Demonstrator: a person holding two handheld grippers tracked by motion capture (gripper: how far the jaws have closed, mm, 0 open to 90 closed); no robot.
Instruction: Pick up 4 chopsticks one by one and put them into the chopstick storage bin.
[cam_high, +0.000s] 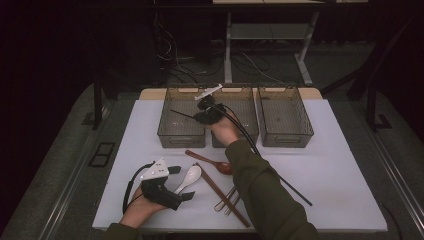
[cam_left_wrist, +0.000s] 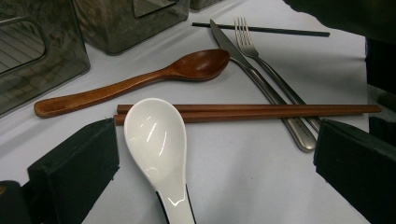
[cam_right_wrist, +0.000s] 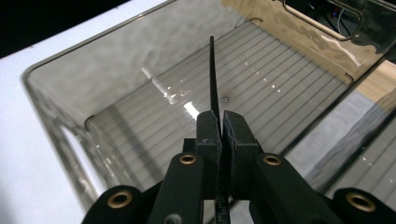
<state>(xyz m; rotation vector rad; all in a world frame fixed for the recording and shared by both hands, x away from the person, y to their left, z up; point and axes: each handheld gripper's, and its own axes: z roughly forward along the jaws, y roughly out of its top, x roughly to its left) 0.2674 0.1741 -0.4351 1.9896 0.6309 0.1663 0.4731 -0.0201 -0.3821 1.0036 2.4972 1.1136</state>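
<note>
While my right gripper (cam_right_wrist: 220, 122) clamps a black chopstick (cam_right_wrist: 213, 77) over the left bin (cam_high: 181, 120) at upper centre, my left gripper (cam_left_wrist: 210, 158) rests lower left. Its jaws stand apart around the white spoon (cam_left_wrist: 156, 140).

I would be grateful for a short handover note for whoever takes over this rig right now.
Right gripper: shut on a black chopstick, held over the left bin.
Left gripper: open, jaws either side of the white spoon on the table.
Done: nothing seen in the bins yet.
Left: wooden spoon, brown chopsticks, knife, fork, second black chopstick.
</note>
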